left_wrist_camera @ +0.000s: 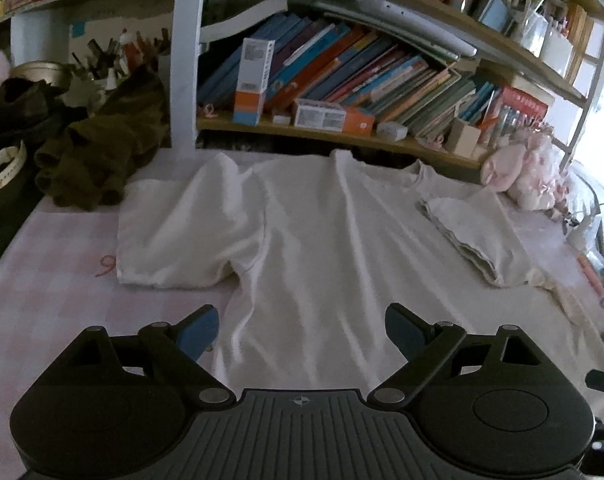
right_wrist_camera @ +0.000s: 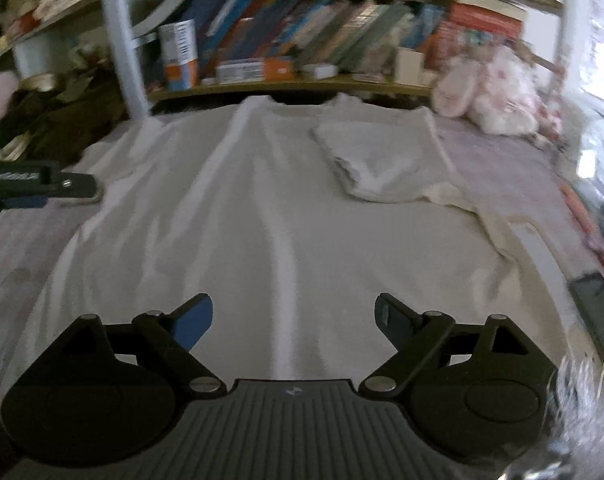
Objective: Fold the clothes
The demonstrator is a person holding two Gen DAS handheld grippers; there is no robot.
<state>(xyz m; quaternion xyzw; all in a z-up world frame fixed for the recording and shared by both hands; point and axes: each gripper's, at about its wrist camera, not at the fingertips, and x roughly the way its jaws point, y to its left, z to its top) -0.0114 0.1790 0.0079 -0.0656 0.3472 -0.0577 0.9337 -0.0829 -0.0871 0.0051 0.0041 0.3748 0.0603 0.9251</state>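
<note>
A white cotton T-shirt [left_wrist_camera: 321, 248] lies spread on the pink checked tablecloth [left_wrist_camera: 62, 288], collar toward the far edge, right sleeve folded inward; the left gripper [left_wrist_camera: 300, 330] and right gripper [right_wrist_camera: 294, 322] hover spread wide, empty, over its near hem.

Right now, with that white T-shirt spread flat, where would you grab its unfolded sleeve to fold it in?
Probably the sleeve at its outer hem, coming in from the shirt's left side with the open left tool. That sleeve lies flat and spread beyond the T-shirt body, so its edge is free to pinch.
</note>
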